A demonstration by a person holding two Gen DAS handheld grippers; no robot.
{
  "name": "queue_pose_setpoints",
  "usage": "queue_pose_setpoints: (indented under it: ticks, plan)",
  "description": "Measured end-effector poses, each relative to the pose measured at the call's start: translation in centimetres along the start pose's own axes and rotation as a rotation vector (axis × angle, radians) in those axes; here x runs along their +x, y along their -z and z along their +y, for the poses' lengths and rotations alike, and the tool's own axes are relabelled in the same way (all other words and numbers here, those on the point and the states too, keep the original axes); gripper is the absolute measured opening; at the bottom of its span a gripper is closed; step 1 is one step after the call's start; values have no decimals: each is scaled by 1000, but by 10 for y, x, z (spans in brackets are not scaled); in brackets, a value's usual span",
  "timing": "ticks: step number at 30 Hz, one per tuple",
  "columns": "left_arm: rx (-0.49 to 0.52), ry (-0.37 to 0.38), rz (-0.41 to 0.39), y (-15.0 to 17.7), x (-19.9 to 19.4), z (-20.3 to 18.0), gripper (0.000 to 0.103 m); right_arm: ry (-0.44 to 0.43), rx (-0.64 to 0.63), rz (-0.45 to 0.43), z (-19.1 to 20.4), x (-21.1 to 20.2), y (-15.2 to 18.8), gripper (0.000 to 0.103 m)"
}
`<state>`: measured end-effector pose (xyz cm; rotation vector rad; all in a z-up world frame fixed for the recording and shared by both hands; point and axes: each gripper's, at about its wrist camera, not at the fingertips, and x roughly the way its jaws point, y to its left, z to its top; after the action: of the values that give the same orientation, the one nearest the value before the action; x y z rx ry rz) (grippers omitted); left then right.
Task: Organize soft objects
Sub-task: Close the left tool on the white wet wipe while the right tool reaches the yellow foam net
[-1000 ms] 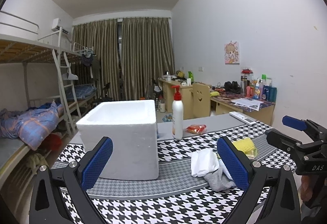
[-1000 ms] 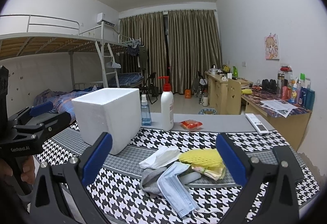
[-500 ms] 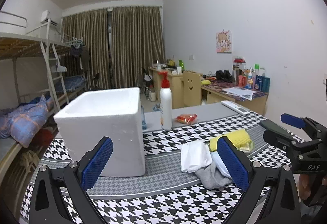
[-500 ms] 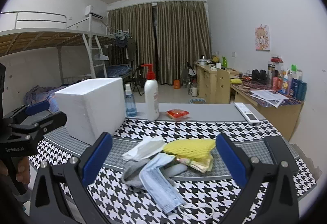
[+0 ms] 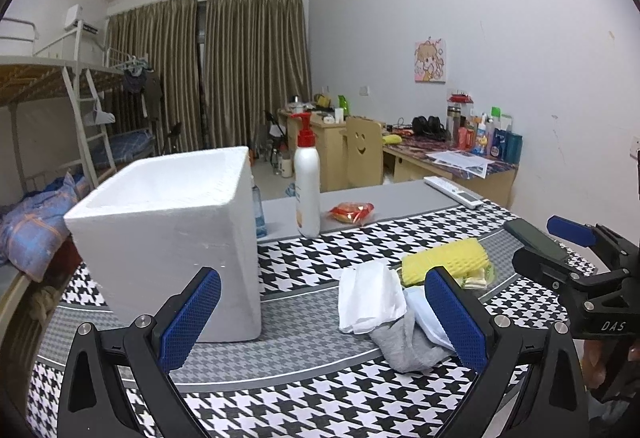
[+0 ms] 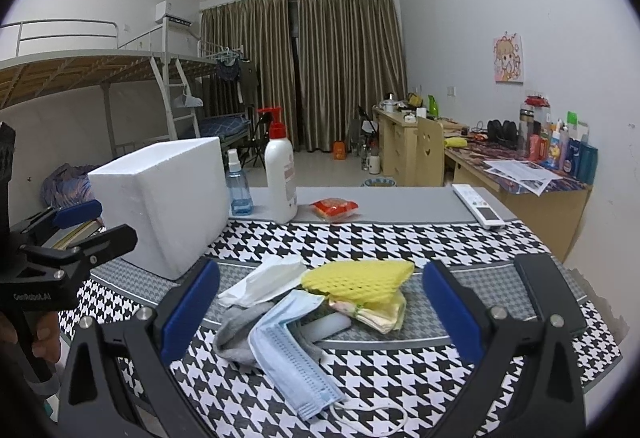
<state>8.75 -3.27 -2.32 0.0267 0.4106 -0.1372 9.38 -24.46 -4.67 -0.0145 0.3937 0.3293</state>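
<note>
Left gripper (image 5: 322, 316), spread wide and empty, poised above the near edge of the houndstooth tablecloth (image 5: 320, 410), between box and pile. Right gripper (image 6: 320, 306), likewise wide apart with nothing between the pads, aimed straight at the heap.

From left to right: white foam box (image 5: 172, 238), open-topped, standing on the cloth, well apart from the pile and probably meant to receive it. Behind it a small blue spray bottle (image 6: 238, 186), then a tall white pump bottle (image 6: 281, 182) and a red snack packet (image 6: 335, 208) on the bare grey strip. Nearer, the soft heap itself: white tissue (image 6: 268, 280) at the left, grey sock (image 6: 236, 332) beneath, pale blue face mask (image 6: 288, 350) draped forward with its ear loop trailing, yellow foam net (image 6: 358, 278) on top of a thin cream-coloured folded piece (image 6: 378, 314). Farther right, a remote control (image 6: 478, 206) and a dark phone (image 6: 550, 290).

All of it likely very light, limp and easily crushed; nothing fragile, nothing slippery except perhaps the tissue, liable to tear or drag a neighbour along. Best grabbed one at a time at a raised fold: foam net at its exposed right end, mask at mid-panel rather than the loop, sock by its bunched bulk. Overlap among the pieces a risk of lifting two together.
</note>
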Motion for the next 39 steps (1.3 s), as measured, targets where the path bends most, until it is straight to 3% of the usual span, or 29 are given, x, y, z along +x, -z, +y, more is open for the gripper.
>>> queue_pose_setpoints:
  ticks: [26,39]
  plan:
    - [40,54,196,3,68,-27,102,-8,27,125,-24,47,4,102]
    - [54,85,313,13,103,-36,91,-6,40,201,-35,73,7,102]
